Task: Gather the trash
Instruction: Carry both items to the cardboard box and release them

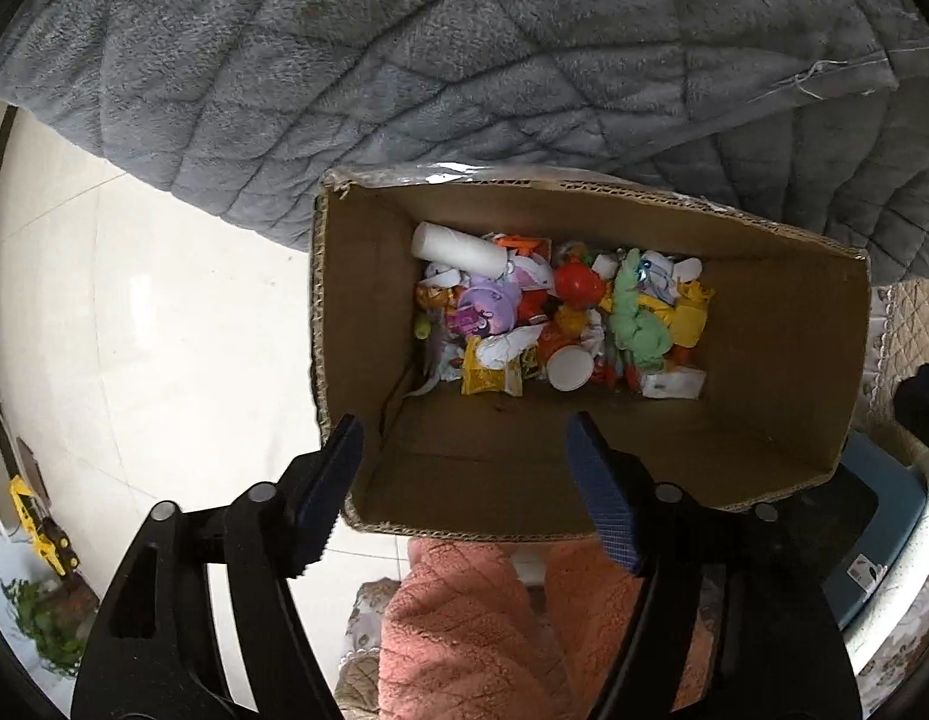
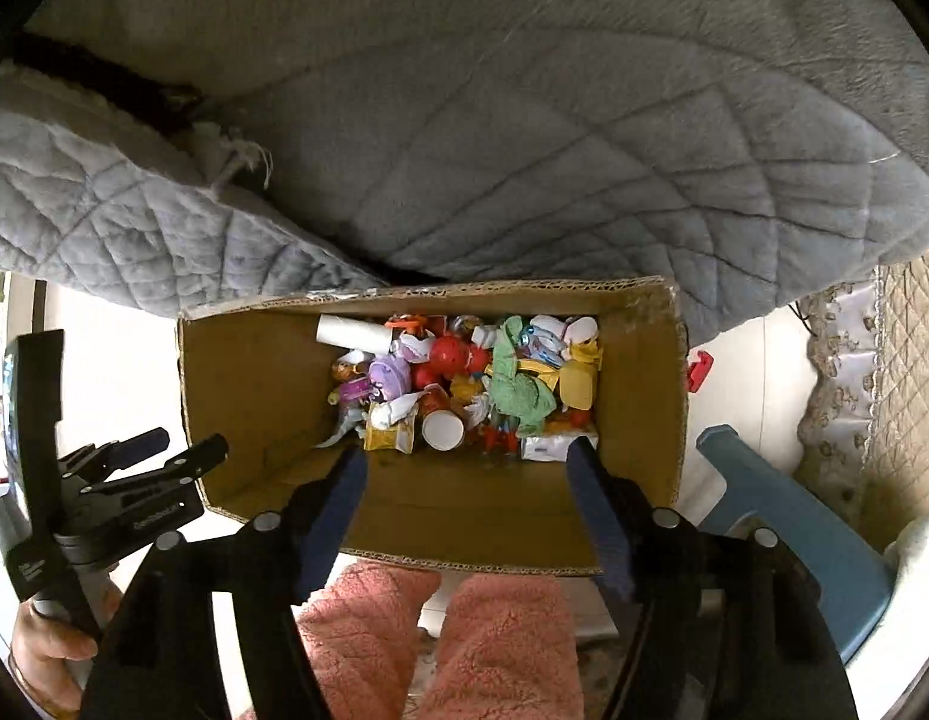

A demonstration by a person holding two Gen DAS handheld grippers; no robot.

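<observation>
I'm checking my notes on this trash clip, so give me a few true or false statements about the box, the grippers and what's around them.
1. The cardboard box holds mixed trash. True.
2. The left gripper is shut on a wrapper. False: its jaws stand open with nothing between them.
3. A white roll lies in the box. True.
4. The right gripper holds the green cloth. False: it is open and empty; the cloth lies in the box.
5. A grey quilt lies beyond the box. True.
</observation>
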